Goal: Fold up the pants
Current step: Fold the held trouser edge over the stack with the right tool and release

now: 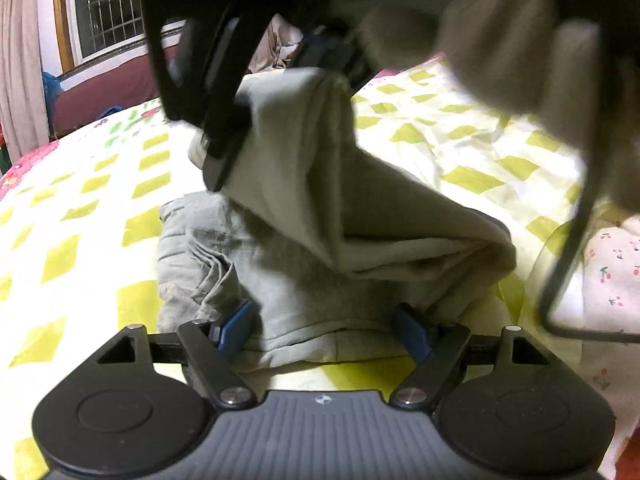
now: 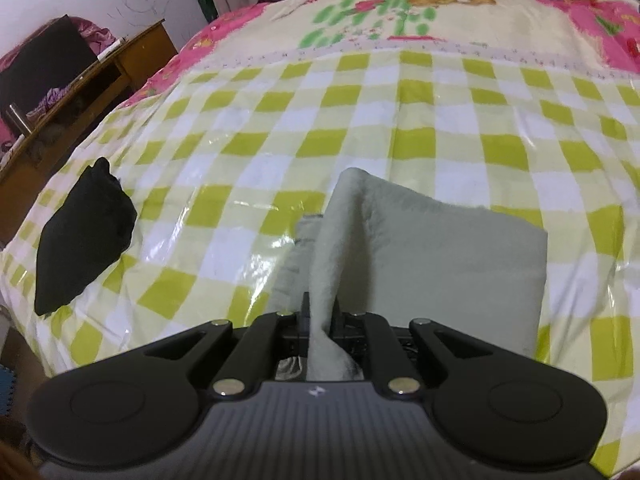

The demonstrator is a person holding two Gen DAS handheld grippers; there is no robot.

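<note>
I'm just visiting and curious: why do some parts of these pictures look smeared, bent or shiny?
Left wrist view: the right gripper holding the pale grey-green cotton pants is smeared by motion, and so is the hand behind it. Right wrist view: it is sharper; room light glares off the glossy green-and-white checked bed cover, and the fisheye lens bows its straight lines.

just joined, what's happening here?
A person with two handheld grippers is folding grey pants on a bed with a checked cover. The right gripper is shut on one end of the pants, lifted off the bed. The left gripper is open, its fingers at either side of the lower fold.
</note>
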